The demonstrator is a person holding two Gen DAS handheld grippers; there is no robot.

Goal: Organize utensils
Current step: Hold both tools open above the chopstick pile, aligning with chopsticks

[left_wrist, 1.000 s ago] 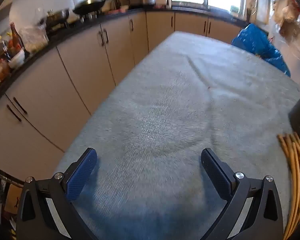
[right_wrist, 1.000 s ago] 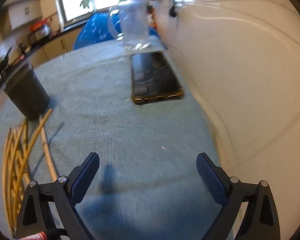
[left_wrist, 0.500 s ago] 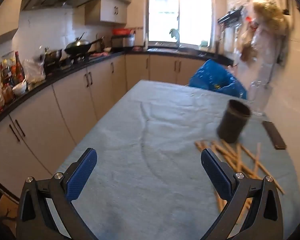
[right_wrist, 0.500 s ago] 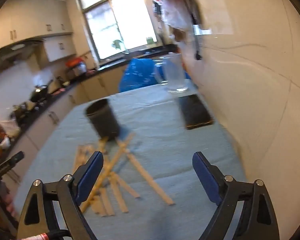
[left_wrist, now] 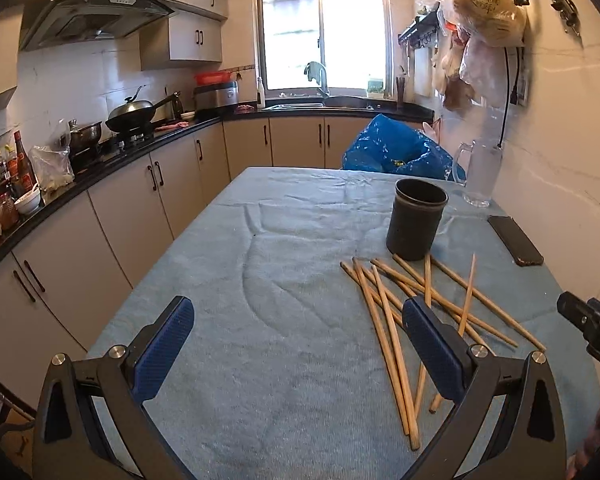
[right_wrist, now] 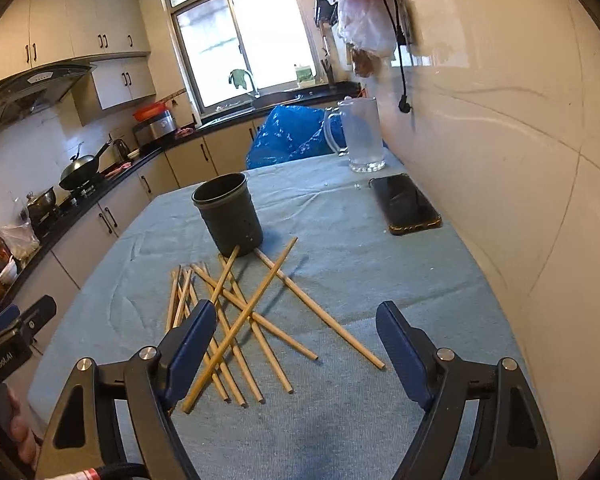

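Note:
Several wooden chopsticks (left_wrist: 400, 304) (right_wrist: 244, 312) lie crossed in a loose heap on the blue cloth-covered table (left_wrist: 284, 280) (right_wrist: 360, 272). Just behind them stands an upright dark cylindrical holder (left_wrist: 415, 219) (right_wrist: 228, 214), with nothing visible inside. My left gripper (left_wrist: 298, 330) is open over the near table, left of the heap, holding nothing. My right gripper (right_wrist: 296, 336) is open too, raised above the near end of the heap. Part of the right gripper's body shows at the left wrist view's right edge, and the left one's at the right wrist view's left edge.
A black phone (left_wrist: 515, 239) (right_wrist: 405, 203) lies by the white wall on the right. A glass jug (left_wrist: 479, 172) (right_wrist: 360, 136) and a blue bag (left_wrist: 400, 152) (right_wrist: 292, 136) stand at the table's far end. Kitchen cabinets (left_wrist: 132, 208) run along the left.
Both grippers have tilted up and pulled back from close above the cloth. The holder, chopstick heap and kitchen have come into full view. Both stay open.

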